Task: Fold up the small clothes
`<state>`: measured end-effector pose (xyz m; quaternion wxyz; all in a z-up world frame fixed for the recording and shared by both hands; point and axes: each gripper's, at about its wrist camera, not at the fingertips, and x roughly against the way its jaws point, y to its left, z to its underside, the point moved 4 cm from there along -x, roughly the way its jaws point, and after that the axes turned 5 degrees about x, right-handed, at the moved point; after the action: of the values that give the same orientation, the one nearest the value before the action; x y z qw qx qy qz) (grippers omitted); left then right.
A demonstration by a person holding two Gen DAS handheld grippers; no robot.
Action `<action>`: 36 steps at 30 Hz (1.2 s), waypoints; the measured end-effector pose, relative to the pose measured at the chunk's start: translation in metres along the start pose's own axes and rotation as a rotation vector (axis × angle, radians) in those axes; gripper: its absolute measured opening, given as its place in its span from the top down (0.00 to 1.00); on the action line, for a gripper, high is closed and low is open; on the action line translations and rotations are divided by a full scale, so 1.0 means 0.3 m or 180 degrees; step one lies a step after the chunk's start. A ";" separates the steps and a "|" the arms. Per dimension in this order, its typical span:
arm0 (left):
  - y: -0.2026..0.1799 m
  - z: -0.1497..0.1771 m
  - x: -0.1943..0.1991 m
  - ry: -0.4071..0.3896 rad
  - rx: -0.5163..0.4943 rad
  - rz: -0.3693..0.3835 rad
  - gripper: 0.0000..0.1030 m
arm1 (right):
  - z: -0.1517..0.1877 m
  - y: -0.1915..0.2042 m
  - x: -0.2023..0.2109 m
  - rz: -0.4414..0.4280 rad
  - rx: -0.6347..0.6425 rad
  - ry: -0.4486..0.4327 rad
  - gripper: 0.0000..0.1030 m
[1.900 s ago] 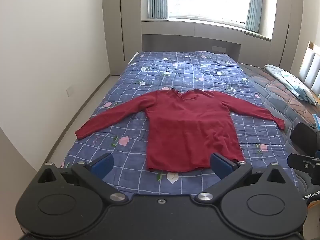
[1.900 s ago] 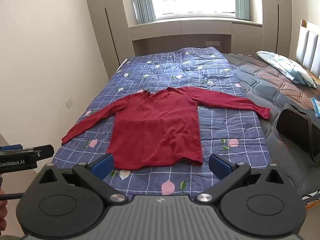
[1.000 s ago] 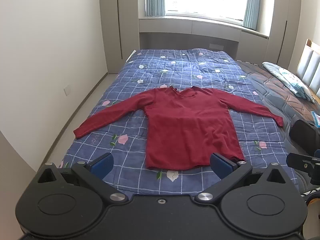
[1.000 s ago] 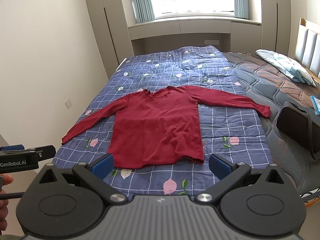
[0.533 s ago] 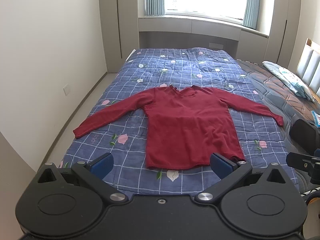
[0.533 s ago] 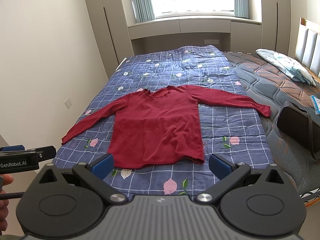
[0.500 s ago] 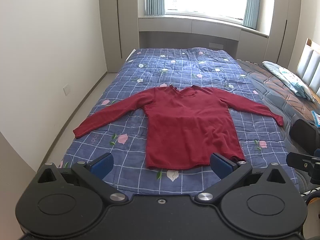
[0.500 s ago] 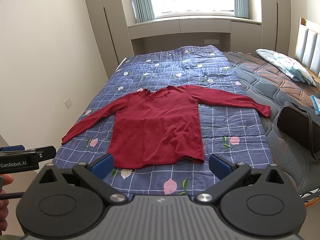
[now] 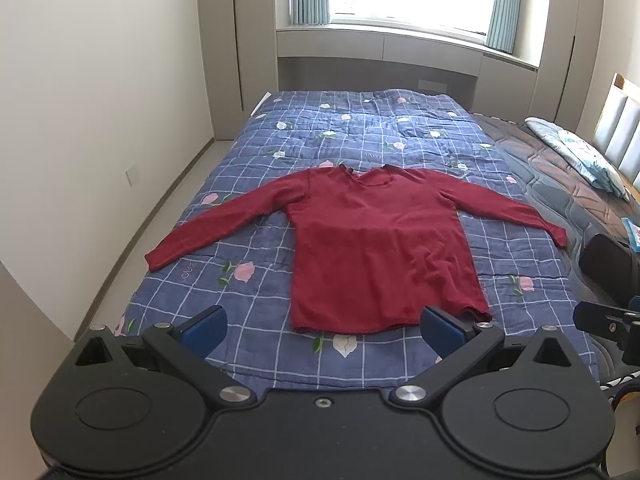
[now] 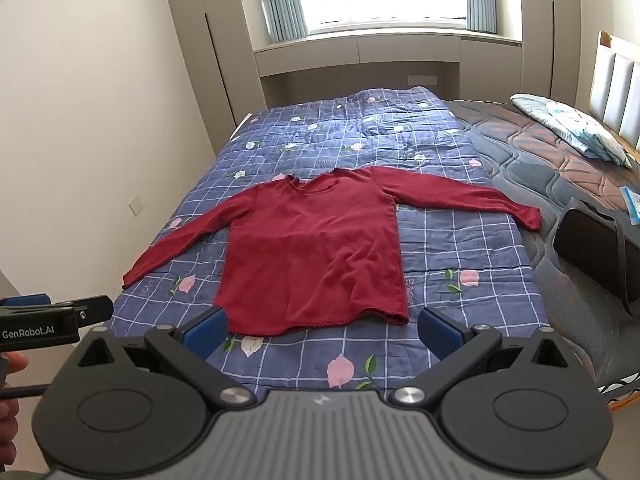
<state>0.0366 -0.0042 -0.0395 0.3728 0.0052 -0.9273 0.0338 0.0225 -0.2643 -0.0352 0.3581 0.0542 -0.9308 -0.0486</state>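
Note:
A dark red long-sleeved shirt [image 9: 372, 248] lies flat and face up on a blue checked quilt [image 9: 360, 132], sleeves spread out to both sides, hem towards me. It also shows in the right wrist view [image 10: 312, 256]. My left gripper [image 9: 322, 326] is open and empty, held above the near edge of the bed, short of the hem. My right gripper [image 10: 322, 330] is open and empty at about the same distance from the hem. The left gripper's side shows at the left edge of the right wrist view [image 10: 56, 322].
The quilt covers the left part of a bed; bare quilted mattress [image 10: 532, 160] lies to the right with a pillow [image 10: 568, 128] and a dark bag [image 10: 596, 252]. A wall [image 9: 100, 120] runs along the left, cabinets and a window at the far end.
Both views have drifted slightly back and up from the bed, so the shirt sits a little farther away. The shirt has not moved. Both grippers stay open.

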 end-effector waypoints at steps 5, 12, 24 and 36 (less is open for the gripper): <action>0.000 0.001 -0.003 0.0007 -0.0001 0.0001 0.01 | 0.000 0.000 0.000 0.0000 0.0003 0.0000 0.00; 0.000 0.002 -0.005 0.0011 0.0000 0.0002 0.01 | -0.001 0.001 -0.001 -0.0001 0.0000 0.0002 0.00; -0.005 0.013 -0.011 0.0022 -0.0009 0.0009 0.01 | 0.006 0.001 -0.008 0.0014 -0.0016 0.0012 0.00; 0.011 0.000 -0.045 0.0135 -0.0045 0.0075 0.01 | 0.008 0.009 -0.026 0.0103 -0.0086 0.0100 0.00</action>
<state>0.0461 -0.0012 -0.0491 0.3921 -0.0091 -0.9194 0.0317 0.0264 -0.2603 -0.0418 0.3741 0.0351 -0.9251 -0.0544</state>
